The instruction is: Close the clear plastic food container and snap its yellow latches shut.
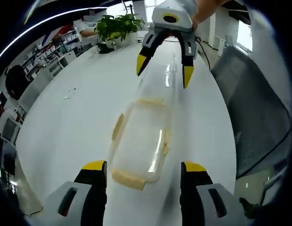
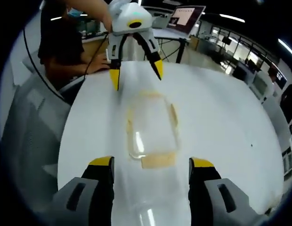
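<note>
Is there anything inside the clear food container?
Nothing visible: through the clear container only the white table shows. Glare hides small patches of its lid.

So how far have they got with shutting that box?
The lid looks set on the clear container, which lies on the white table. Whether any yellow latches are snapped down is hard to tell. Nothing is gripped: the left tongs and right tongs are open, one at each end of the container. Pressing the latches shut likely remains.
</note>
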`<state>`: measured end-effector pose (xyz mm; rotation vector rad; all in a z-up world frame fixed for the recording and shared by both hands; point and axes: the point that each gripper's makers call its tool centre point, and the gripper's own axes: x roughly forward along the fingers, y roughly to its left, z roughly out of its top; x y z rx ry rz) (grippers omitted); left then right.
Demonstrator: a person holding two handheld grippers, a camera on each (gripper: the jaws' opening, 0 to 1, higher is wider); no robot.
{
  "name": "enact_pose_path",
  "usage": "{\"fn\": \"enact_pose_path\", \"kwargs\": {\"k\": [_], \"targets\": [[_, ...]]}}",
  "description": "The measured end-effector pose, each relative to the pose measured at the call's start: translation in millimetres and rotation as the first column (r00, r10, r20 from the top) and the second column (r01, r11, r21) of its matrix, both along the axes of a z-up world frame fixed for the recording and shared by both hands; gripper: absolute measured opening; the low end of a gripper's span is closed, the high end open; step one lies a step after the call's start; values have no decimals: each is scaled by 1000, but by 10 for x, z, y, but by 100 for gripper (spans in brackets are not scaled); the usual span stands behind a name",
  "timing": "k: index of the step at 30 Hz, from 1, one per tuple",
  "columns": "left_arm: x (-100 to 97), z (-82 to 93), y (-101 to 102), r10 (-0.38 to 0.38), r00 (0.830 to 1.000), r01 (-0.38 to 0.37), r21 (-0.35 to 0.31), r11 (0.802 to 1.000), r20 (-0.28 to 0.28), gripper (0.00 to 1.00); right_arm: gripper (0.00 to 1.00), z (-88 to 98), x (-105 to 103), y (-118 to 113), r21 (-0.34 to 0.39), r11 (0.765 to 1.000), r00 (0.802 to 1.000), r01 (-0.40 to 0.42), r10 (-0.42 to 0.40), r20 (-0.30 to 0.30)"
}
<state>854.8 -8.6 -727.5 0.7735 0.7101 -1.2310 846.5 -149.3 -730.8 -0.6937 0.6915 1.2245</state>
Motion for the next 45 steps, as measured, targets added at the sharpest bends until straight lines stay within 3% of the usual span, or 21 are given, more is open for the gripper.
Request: {"fn": "enact_pose_path", "kwargs": {"k": [17, 28, 35, 45], "targets": [[106, -288, 94, -108, 994, 109, 63, 992, -30, 59, 62, -325, 67, 32, -57, 997, 998, -42, 39, -43], [195, -441, 194, -144, 988, 149, 106, 983, -50, 60, 62, -403, 58, 85, -63, 997, 997, -53, 49, -68], [193, -551, 269, -191, 979, 199, 154, 968, -68, 60, 62, -447, 38, 98, -80, 994, 995, -73, 68, -69], [255, -560, 235, -176, 979, 188, 126, 974, -101, 61, 61, -535, 76, 76, -108, 990, 994, -88, 80, -79]]}}
